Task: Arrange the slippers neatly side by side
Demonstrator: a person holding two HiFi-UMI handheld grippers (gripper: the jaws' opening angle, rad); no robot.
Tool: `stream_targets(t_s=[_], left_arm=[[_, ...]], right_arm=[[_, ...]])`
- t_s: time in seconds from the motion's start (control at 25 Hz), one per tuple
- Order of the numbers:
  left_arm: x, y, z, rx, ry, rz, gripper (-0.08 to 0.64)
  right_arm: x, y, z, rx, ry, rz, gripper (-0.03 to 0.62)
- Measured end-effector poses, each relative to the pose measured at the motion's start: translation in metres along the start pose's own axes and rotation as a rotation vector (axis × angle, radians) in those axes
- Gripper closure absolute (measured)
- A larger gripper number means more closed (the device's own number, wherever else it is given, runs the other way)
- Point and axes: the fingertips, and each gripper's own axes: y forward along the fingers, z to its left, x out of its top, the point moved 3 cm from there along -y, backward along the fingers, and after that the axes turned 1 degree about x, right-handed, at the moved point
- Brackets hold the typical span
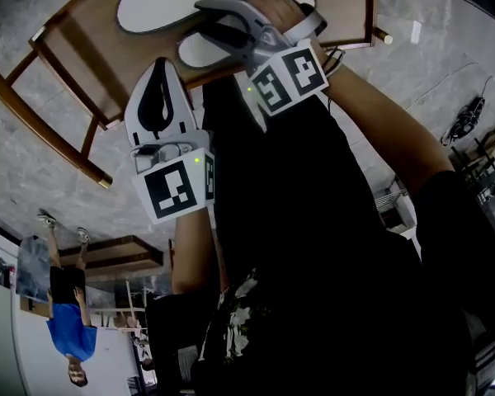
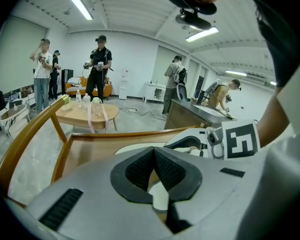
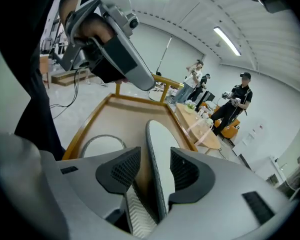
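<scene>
Slipper [image 3: 157, 149] stands on edge between right gripper [image 3: 151, 168] fingers [image 3: 121, 171], which are spread and not pinching it. Second slipper [image 3: 102, 143] lies flat to their left. Left gripper [image 2: 154, 170] fingers closed, empty. Rimmed wooden table [image 3: 135, 100], grey floor [image 1: 445, 48], people [image 2: 100, 59] standing beyond.

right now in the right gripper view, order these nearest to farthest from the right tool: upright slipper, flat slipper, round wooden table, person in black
1. upright slipper: on edge between the right tool jaws.
2. flat slipper: lying just left.
3. round wooden table: beyond, to the right.
4. person in black: far right, behind that table.
</scene>
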Motion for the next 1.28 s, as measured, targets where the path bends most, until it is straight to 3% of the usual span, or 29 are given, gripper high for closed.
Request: stream_targets(t_s=[0.24, 0.36, 0.44, 1.0, 1.16, 1.28], left_arm=[[-0.008, 0.002, 0.002, -0.005, -0.004, 0.022, 0.56], [-0.012, 0.0, 0.005, 0.0, -0.008, 0.027, 0.561], [-0.014, -0.002, 0.007, 0.005, -0.008, 0.027, 0.561], [0.001, -0.008, -0.008, 0.004, 0.008, -0.006, 0.561], [0.002, -0.008, -0.011, 0.003, 0.012, -0.013, 0.561], [0.003, -0.006, -0.012, -0.003, 0.025, -0.014, 0.561]], right_arm=[[-0.01, 0.016, 0.003, -0.027, -0.048, 0.06, 0.434], [-0.013, 0.022, 0.004, -0.056, -0.06, 0.091, 0.497], [-0.012, 0.023, 0.003, -0.066, -0.049, 0.089, 0.502], [0.025, -0.008, -0.039, -0.153, 0.057, -0.065, 0.565], [0.032, -0.024, -0.049, -0.194, 0.121, -0.101, 0.565], [0.034, -0.04, -0.062, -0.249, 0.256, -0.137, 0.565]])
